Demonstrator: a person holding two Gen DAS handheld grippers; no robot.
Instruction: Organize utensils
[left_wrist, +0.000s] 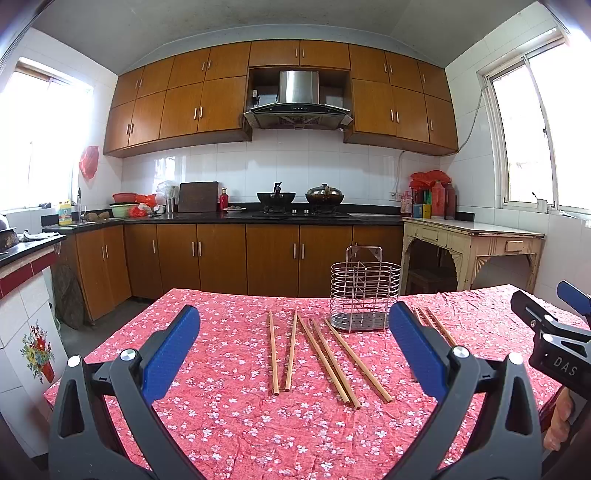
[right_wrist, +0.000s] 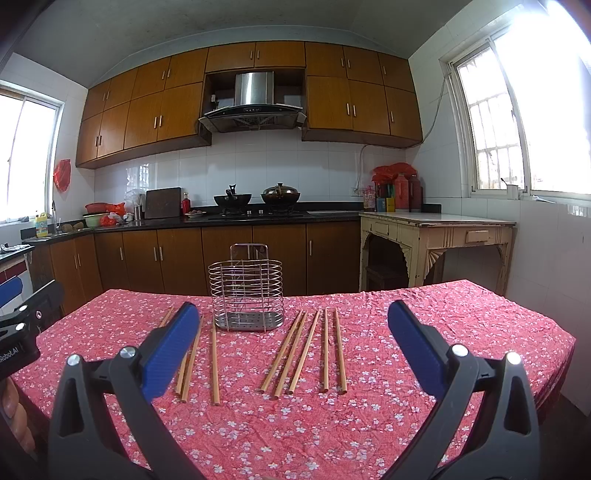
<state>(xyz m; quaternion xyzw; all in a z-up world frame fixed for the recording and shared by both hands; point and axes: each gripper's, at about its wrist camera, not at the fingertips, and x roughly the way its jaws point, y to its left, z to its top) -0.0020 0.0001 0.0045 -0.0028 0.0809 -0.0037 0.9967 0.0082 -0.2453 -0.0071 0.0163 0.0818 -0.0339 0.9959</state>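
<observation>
Currently left gripper (left_wrist: 293, 345) and right gripper (right_wrist: 288, 341) both gape wide, holding nothing. Chopsticks (right_wrist: 215, 363) lie flat left and right of the wire holder (right_wrist: 246, 293), mid-table. Likely light, stiff, prone to roll; pinch one mid-shaft. Tablecloth (right_wrist: 443, 332) is wrinkled; table edge near on the right, clear room above the holder.

A home kitchen: wooden cabinets (left_wrist: 184, 107), range hood (left_wrist: 297, 107), woks on the stove (left_wrist: 301, 212)

"DAS" on right tool (left_wrist: 565, 332)
</observation>
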